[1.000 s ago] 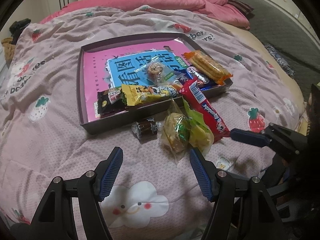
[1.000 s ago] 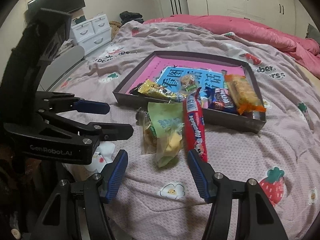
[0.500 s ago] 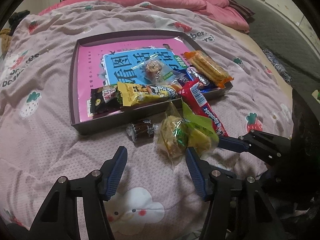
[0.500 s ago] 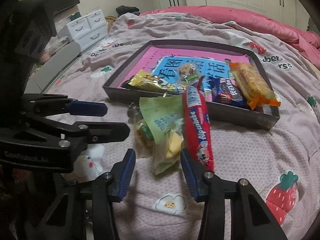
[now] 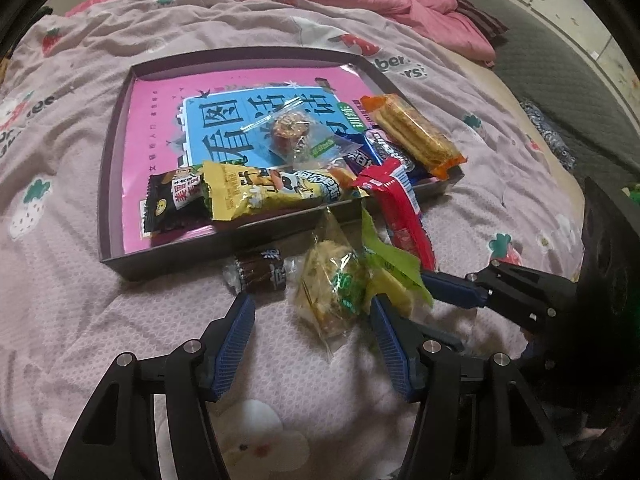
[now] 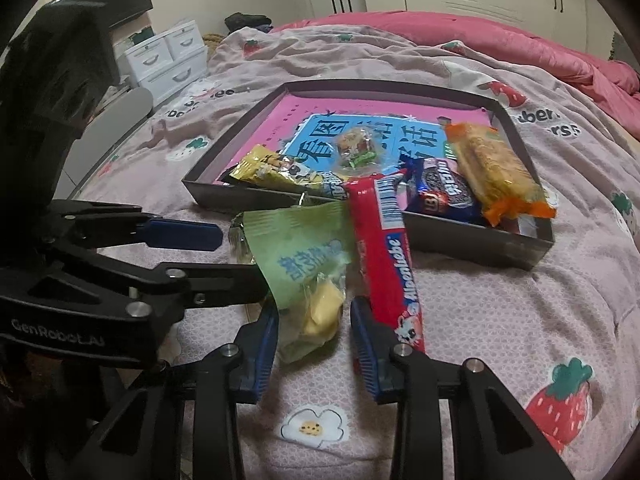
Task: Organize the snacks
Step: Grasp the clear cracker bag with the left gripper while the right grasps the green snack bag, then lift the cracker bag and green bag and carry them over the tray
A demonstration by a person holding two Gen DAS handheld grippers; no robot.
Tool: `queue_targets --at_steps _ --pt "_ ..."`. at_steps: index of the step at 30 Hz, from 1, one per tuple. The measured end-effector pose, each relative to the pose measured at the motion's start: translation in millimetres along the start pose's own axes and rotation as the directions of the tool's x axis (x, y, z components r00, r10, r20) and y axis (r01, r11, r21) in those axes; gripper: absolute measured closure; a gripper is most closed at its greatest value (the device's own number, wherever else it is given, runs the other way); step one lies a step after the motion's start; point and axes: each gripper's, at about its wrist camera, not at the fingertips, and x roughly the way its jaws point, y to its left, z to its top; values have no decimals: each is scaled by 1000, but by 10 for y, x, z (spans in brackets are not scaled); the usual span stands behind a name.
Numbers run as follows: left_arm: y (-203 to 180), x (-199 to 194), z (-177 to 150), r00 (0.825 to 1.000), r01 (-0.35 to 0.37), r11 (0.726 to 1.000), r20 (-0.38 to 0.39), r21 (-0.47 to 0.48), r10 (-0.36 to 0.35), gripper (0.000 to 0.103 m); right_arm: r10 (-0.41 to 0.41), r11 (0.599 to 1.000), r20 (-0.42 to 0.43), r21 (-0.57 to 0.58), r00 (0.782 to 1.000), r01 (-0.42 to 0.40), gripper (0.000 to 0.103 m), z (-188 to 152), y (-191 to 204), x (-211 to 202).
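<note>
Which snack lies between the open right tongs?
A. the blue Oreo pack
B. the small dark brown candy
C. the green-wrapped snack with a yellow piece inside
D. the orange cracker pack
C: in the right wrist view the green-wrapped snack lies on the bedspread between the open fingers of the right tongs, with the red Alpenliebe stick just beside it.

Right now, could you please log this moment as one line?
left gripper: open, around clear pastry pack | right gripper: open, around green pack | tray: part filled | red roll: across tray rim
</note>
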Motion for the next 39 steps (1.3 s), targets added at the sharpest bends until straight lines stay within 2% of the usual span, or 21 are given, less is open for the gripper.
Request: queue_targets --at_steps 3,9,17,25,34,39 --pt "10 40 25 1000 6 1000 -5 -6 -6 46 -6 1000 -11 -24 1000 6 67 16 24 87" --pt "5 105 63 1000 24 1000 -11 -12 -24 48 13 999 -30 -46 999 -14 69 34 25 165" --pt "-57 181 114 999 44 999 -21 -5 -44 56 54 998 -27 9 998 -54 69 8 -75 67" --pt "-108 273 186 997 69 998 -44 -5 -69 56 88 994 -31 63 996 -86 70 -64 -143 -29" --pt "-153 402 235 998 51 999 -46 7 -51 55 124 989 -26 84 992 -122 71 -64 -191 -28" --pt "-85 350 208 997 69 997 -23 -21 -69 63 141 986 -14 93 990 -139 71 -50 -209 -49"
